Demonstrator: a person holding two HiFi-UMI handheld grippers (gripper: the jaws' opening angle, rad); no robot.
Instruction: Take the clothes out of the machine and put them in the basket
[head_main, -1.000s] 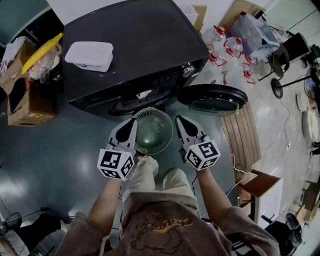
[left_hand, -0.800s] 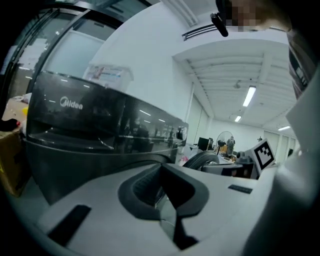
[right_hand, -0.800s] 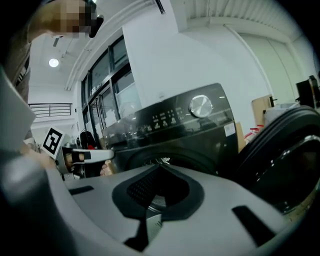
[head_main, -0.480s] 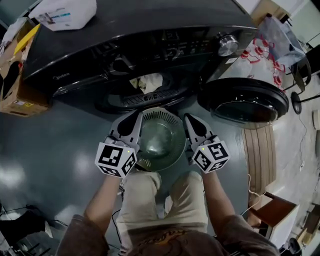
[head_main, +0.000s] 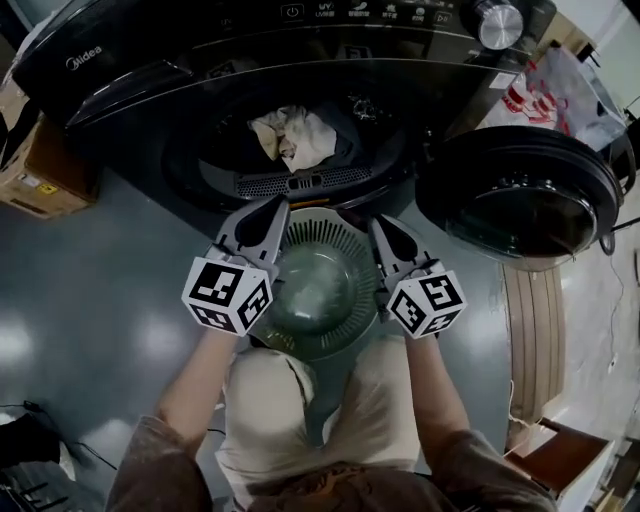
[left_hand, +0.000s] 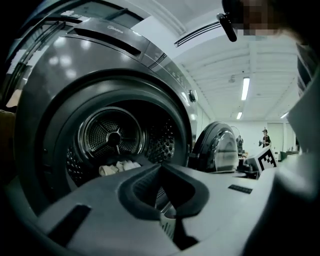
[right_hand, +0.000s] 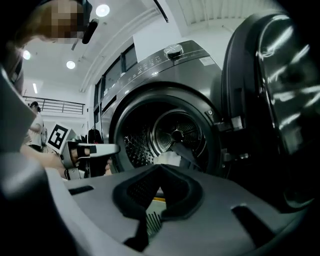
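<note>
Pinching the slatted rim of the basket (head_main: 325, 235) from both sides: left gripper (head_main: 272, 210) with jaws pressed together on the rim's left part, right gripper (head_main: 378, 228) likewise closed on its right part. Held just in front of the washing machine (head_main: 150, 90), below its round opening.

Against a second ago: lower and nearer to the machine, both grippers and basket together. Well short of the machine's front then, close under the opening now. On top of the machine then, a white box, out of the picture now. Barely showing then, plain now inside the machine's drum: the clothes (head_main: 295, 135), a pale crumpled bundle near the drum's front edge, untouched. Swung open to the right of the machine as before, the round door (head_main: 520, 200).

Readable on the machine's upper left front: the brand name "Midea" (head_main: 85, 60). Along the control strip, left of the silver knob (head_main: 497, 18), small white lettering too fine to read. On each gripper's cube, black-and-white square markers. Left of the machine, a cardboard box (head_main: 45, 165) with a small yellow label, unreadable.
</note>
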